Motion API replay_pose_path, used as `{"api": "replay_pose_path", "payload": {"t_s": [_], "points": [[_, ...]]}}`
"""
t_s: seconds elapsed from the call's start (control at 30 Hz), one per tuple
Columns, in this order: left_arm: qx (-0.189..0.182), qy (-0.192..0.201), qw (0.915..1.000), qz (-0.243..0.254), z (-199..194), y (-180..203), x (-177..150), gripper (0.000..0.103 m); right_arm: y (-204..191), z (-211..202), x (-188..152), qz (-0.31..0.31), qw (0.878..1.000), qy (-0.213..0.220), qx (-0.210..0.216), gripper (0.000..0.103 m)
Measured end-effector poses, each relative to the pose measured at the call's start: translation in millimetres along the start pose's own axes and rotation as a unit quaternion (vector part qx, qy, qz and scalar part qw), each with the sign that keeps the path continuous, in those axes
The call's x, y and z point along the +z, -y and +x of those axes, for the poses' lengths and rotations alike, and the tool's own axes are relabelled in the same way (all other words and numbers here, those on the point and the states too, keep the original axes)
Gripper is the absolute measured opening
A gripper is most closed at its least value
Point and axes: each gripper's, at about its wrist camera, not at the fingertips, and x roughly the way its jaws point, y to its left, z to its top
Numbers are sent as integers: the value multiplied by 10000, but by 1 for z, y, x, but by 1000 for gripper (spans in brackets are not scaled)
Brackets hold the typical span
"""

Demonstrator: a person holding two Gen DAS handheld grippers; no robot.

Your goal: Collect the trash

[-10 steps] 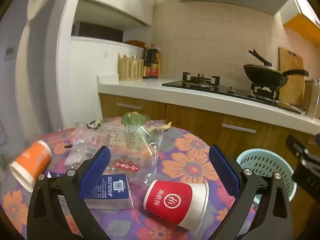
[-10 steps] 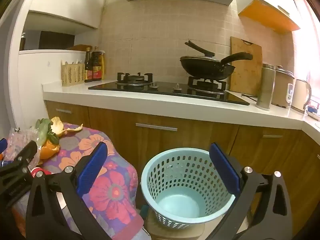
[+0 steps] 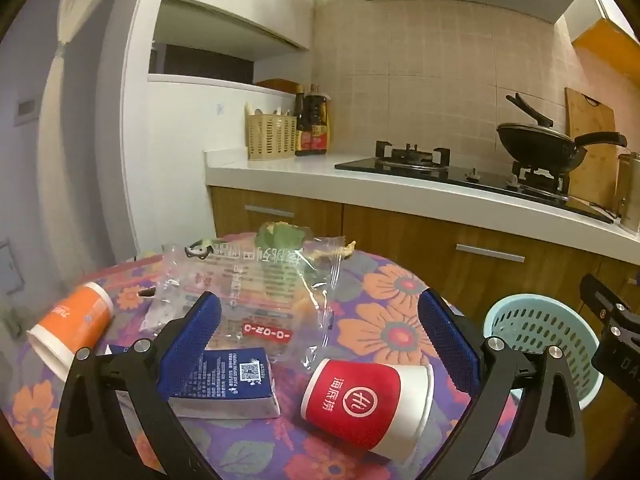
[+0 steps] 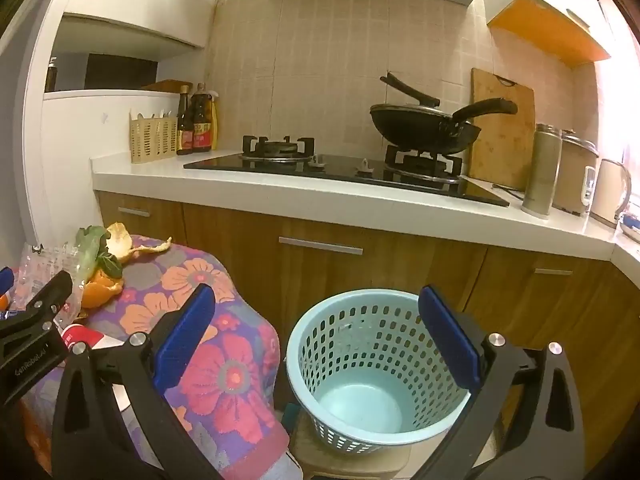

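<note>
Left wrist view: the left tool (image 3: 320, 332) has its two blue fingers spread wide and holds nothing. It hangs low over a round desk (image 3: 400, 292) with a flower cloth. The trash lies on the desk. A red cup (image 3: 366, 400) lies on its side at the bottom middle of the frame, between the fingers. A blue carton (image 3: 232, 384) lies just left of it, partly behind the left finger. A clear plastic bag (image 3: 260, 284) is spread out in the middle, past both of them. An orange cup (image 3: 70, 324) lies on its side at the left edge. A blue basket (image 3: 536, 328) stands below the desk at the right.

Right wrist view: the right tool (image 4: 316, 336) is also spread wide and holds nothing. It points at the basket (image 4: 372, 364), which sits low in the middle of the frame with nothing in it. Some orange peel (image 4: 112, 264) and green leaves lie on the desk (image 4: 224, 360) at the left.

No trash is in the basket yet, so the job looks like it is just starting. I think the left tool is getting ready to pick up the red cup. Next it should go down, squeeze the cup softly so it does not crush, and carry it over to the basket.
</note>
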Motion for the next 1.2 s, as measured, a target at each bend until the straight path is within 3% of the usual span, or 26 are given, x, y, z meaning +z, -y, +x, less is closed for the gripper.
{"api": "replay_pose_path", "payload": {"t_s": [0.7, 1.2], "points": [[-277, -60, 9995, 152, 5, -1, 8, 96, 5, 3, -1, 143, 9999, -79, -16, 97], [-274, 15, 9993, 270, 3, 5, 8, 96, 5, 2, -2, 85, 9999, -38, -97, 97]]}}
